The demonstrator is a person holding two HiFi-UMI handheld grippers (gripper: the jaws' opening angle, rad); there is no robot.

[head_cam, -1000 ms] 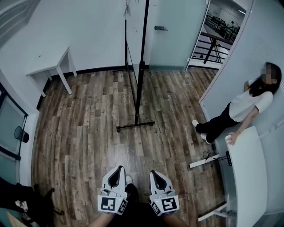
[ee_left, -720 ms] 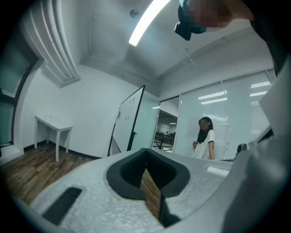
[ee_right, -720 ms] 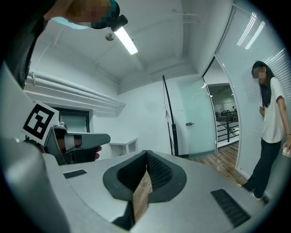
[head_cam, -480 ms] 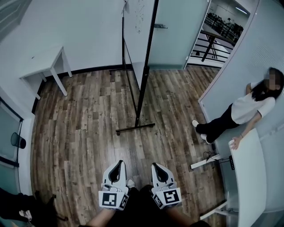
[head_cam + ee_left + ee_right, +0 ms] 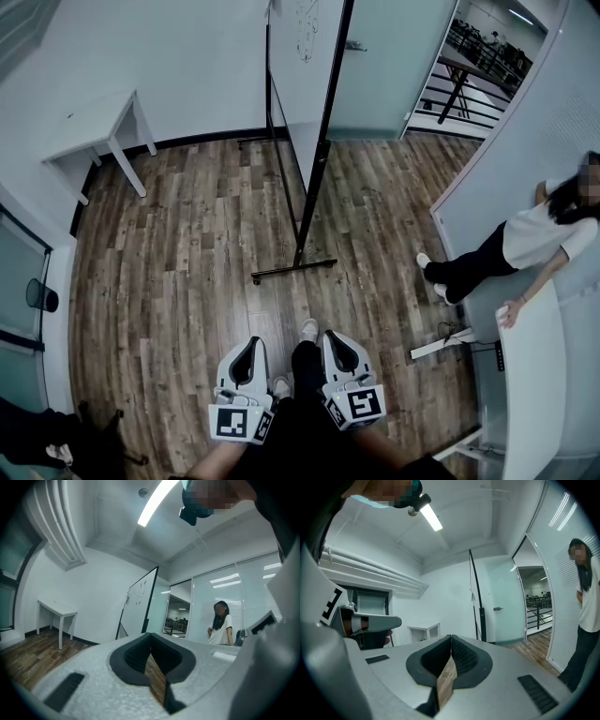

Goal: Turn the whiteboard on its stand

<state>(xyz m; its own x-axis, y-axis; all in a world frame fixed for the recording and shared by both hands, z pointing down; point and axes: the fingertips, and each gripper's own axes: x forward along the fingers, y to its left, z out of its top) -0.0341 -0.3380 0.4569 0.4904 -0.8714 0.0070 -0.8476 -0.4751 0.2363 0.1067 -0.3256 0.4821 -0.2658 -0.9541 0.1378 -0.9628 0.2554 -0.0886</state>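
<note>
The whiteboard stands on its black wheeled stand ahead of me on the wood floor, seen almost edge-on in the head view. The left gripper view shows its white face slanted, and the right gripper view shows it as a thin black edge. My left gripper and right gripper hang side by side low in front of my body, well short of the stand's foot. Both are shut with nothing between the jaws; the left gripper and right gripper each show their pads meeting.
A small white table stands against the wall at the back left. A person leans on the right wall beside a long white desk. Behind the whiteboard are a glass partition with a door and an open doorway.
The view has moved forward, so the whiteboard and stand are closer and larger. A shoe now shows between the grippers. Both grippers stay shut and level.
</note>
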